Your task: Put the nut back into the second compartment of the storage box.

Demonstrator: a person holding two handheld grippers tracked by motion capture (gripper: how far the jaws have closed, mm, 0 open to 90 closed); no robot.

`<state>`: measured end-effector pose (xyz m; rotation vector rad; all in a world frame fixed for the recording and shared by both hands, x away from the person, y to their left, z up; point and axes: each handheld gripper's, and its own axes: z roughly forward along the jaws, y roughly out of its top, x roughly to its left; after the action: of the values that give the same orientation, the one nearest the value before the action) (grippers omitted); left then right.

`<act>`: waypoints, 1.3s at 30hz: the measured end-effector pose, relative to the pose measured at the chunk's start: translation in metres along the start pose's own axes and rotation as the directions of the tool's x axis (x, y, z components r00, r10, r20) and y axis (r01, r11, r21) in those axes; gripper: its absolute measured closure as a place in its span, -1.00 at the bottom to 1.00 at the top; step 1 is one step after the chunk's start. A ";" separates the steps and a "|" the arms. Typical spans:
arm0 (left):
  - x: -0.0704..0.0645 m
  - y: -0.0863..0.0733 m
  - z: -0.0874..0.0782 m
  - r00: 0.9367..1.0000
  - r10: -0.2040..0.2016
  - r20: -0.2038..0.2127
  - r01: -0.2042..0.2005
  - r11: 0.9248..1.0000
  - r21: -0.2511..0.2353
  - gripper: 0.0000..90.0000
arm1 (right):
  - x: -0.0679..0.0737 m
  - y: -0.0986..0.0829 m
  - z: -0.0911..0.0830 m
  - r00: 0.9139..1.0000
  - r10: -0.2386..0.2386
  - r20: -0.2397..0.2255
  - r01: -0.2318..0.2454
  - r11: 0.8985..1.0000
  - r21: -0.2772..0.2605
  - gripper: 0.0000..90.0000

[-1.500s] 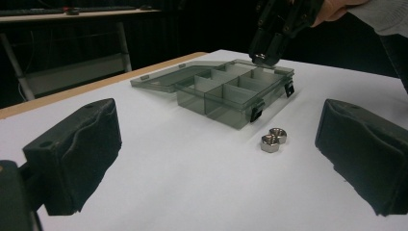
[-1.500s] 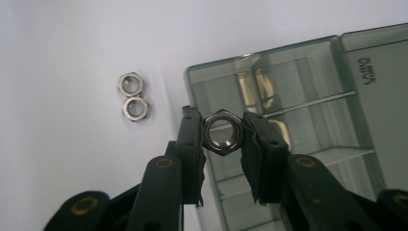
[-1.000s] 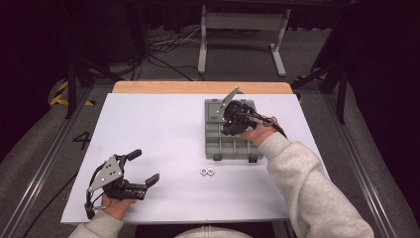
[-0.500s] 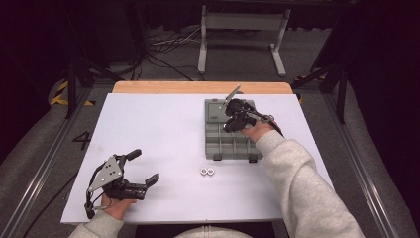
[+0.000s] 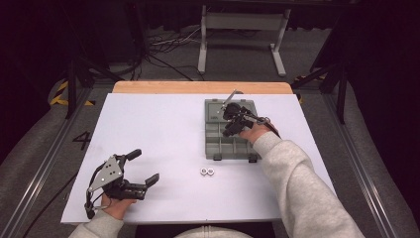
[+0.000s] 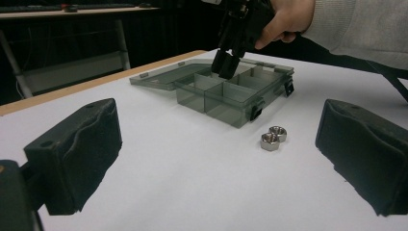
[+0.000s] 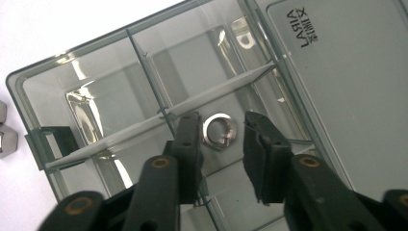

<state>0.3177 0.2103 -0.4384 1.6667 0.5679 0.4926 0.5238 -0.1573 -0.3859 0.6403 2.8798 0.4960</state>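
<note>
Inside the organiser box (image 5: 232, 130), toward the far right of the desk (image 5: 153, 124), my right hand-held gripper (image 7: 219, 139) hangs with its jaws parted narrowly, nothing between them. A metal washer (image 7: 219, 130) lies flat on the floor of the compartment directly below that gap, untouched by either pad. Against the high view a second ago, the gripper has crept a little farther into the box and the washer now sits free, so I judge the drop is done and this piece is sorted. Two hex nuts (image 5: 207, 171) lie touching each other on the desk just in front of the box's near edge; they look like the next pick. Near the front left corner, my left hand-held gripper (image 5: 139, 167) rests wide open, empty.
</note>
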 end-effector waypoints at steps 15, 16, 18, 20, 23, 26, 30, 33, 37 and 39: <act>0.000 0.000 0.000 1.000 -0.001 -0.001 0.001 1.000 -0.001 -0.94 | 0.040 0.006 -0.038 0.996 -0.075 0.056 0.080 0.991 -0.110 -0.45; 0.000 0.000 0.000 1.000 -0.001 0.000 0.001 1.000 0.001 -0.94 | 0.045 0.006 -0.041 0.995 -0.086 0.055 0.092 0.989 -0.114 -0.47; 0.000 0.000 0.000 1.000 0.001 -0.002 -0.001 1.000 0.004 -0.94 | 0.054 0.006 -0.045 0.993 -0.108 0.048 0.113 0.986 -0.122 -0.51; 0.000 0.000 0.000 1.000 0.002 -0.003 -0.002 1.000 0.006 -0.94 | 0.064 0.006 -0.048 0.991 -0.125 0.038 0.128 0.984 -0.124 -0.55; 0.000 0.000 0.000 1.000 0.002 -0.001 -0.002 1.000 0.004 -0.94 | 0.073 0.005 -0.050 0.989 -0.145 0.034 0.148 0.982 -0.121 -0.57; 0.000 0.000 0.000 1.000 0.001 -0.001 -0.001 1.000 0.002 -0.94 | 0.086 0.005 -0.050 0.986 -0.168 0.018 0.169 0.978 -0.118 -0.57; 0.000 0.000 0.000 1.000 0.003 0.001 -0.003 1.000 0.006 -0.94 | 0.096 0.004 -0.048 0.983 -0.184 0.005 0.183 0.976 -0.114 -0.57; 0.000 0.000 0.000 1.000 0.002 -0.001 -0.002 1.000 0.004 -0.94 | 0.105 0.003 -0.043 0.980 -0.199 -0.015 0.196 0.974 -0.110 -0.53; 0.000 0.000 -0.001 1.000 0.003 -0.001 -0.003 1.000 0.006 -0.94 | 0.111 0.002 -0.032 0.976 -0.214 -0.029 0.210 0.972 -0.105 -0.50; 0.000 0.001 -0.001 1.000 0.004 -0.001 -0.004 1.000 0.007 -0.94 | 0.113 0.002 -0.030 0.977 -0.209 -0.041 0.204 0.974 -0.096 -0.48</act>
<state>0.3171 0.2105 -0.4377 1.6743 0.5676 0.4953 0.4164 -0.1154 -0.3654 0.3134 2.9067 0.6167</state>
